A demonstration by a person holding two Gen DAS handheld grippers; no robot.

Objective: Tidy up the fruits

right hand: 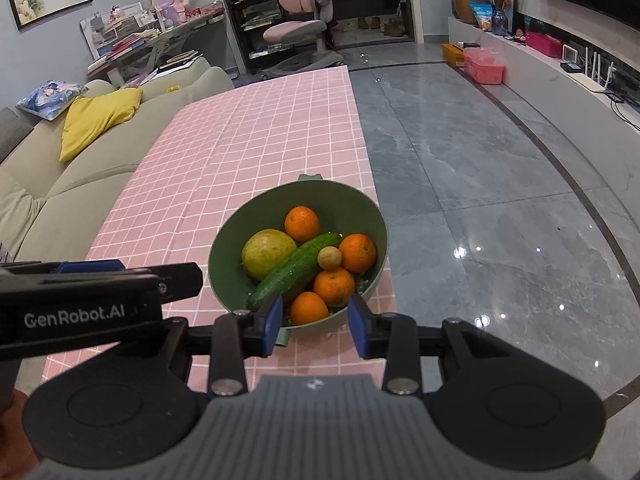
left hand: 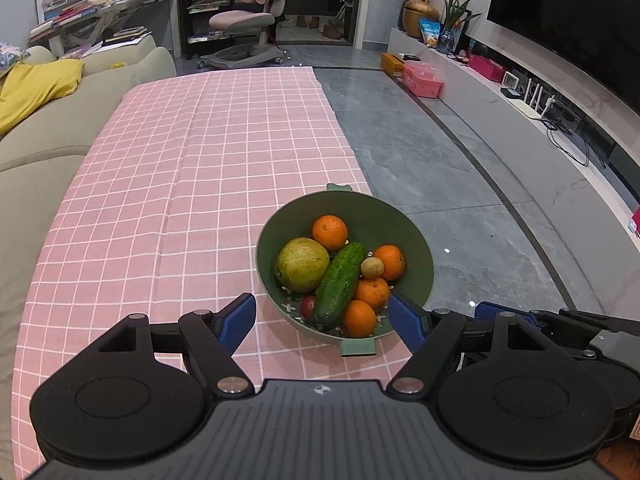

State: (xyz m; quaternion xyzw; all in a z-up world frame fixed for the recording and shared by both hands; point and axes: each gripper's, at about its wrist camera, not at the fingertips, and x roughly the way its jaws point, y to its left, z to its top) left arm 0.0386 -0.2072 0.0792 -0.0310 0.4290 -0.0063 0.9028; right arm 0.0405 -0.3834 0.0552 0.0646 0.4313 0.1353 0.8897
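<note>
Ahead of both sets of fingers sits the green bowl (left hand: 420,264) on the pink checked tablecloth (left hand: 160,200). It holds the guava (left hand: 302,264), cucumber (left hand: 340,284) and four oranges (left hand: 330,232), so sorting looks done. We keep the left gripper (left hand: 322,320) spread wide and empty. Our right gripper (right hand: 316,324) is partly apart, nothing pinched, probably just after a drop.

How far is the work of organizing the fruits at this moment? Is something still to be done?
It looks almost finished. The green bowl on the pink checked cloth holds four oranges, the cucumber, the pear-like fruit and a small brown fruit. No fruit lies on the visible cloth. The left gripper and right gripper are open and hold nothing. What remains is unclear.
</note>
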